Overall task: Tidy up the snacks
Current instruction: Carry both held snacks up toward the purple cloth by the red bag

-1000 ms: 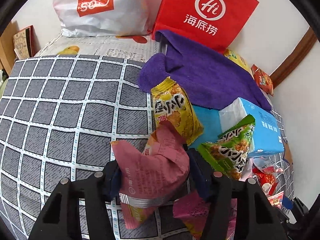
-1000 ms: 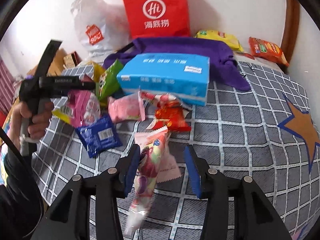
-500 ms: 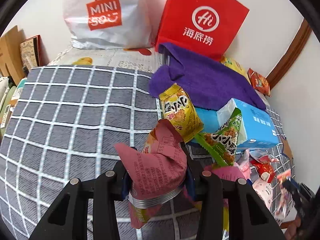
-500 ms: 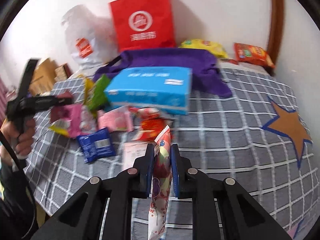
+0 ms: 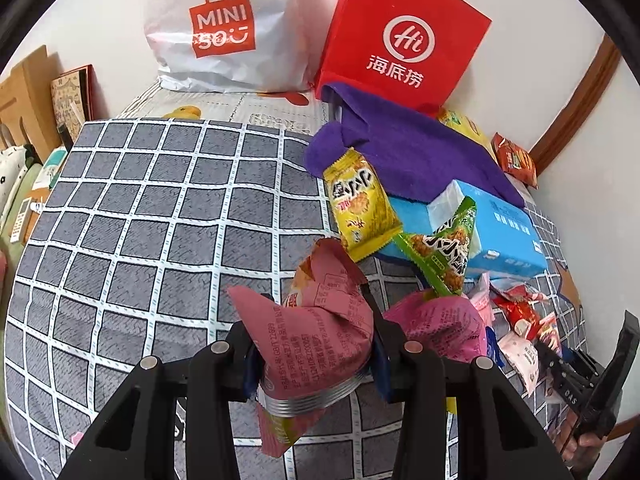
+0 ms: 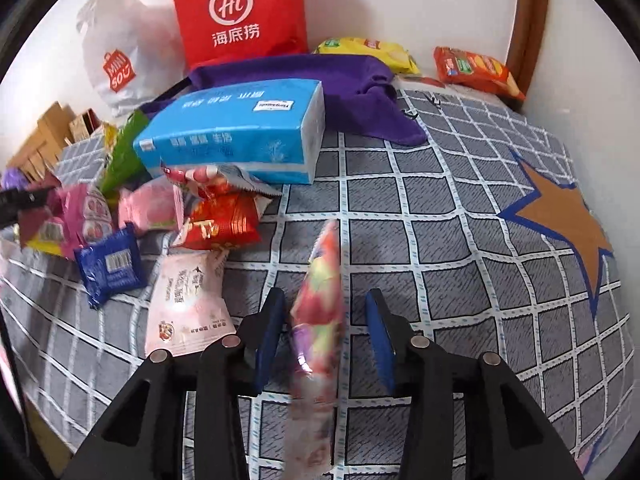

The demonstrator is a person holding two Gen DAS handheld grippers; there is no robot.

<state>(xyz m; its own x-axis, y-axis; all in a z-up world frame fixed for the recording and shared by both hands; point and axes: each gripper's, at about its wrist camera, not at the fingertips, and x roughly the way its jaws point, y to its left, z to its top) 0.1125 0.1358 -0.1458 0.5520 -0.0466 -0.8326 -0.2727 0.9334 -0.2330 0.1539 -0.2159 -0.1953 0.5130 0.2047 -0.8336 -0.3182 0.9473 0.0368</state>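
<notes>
My left gripper (image 5: pixel 312 312) is shut on a crumpled pink snack packet (image 5: pixel 316 328) and holds it above the grey checked bedspread (image 5: pixel 160 216). My right gripper (image 6: pixel 325 308) is open; a long pink and yellow candy packet (image 6: pixel 320 320) sits blurred between its jaws, apart from both pads. A heap of snacks lies by the blue tissue box (image 6: pixel 240 136): a red packet (image 6: pixel 220 224), a pale pink packet (image 6: pixel 188 300), a blue packet (image 6: pixel 112 268). Yellow (image 5: pixel 360 204) and green (image 5: pixel 448 248) packets lean on the box in the left wrist view.
A red paper bag (image 5: pixel 400 36) and a white plastic bag (image 5: pixel 224 28) stand against the back wall. A purple cloth (image 5: pixel 412 156) lies in front of the red bag. Orange (image 6: pixel 476 68) and yellow (image 6: pixel 368 52) crisp bags lie at the back right. An orange star (image 6: pixel 560 220) marks the bedspread.
My right gripper has opened and let go of the long candy packet, which is blurred between the jaws. My left gripper has risen a little, still holding the pink packet.
</notes>
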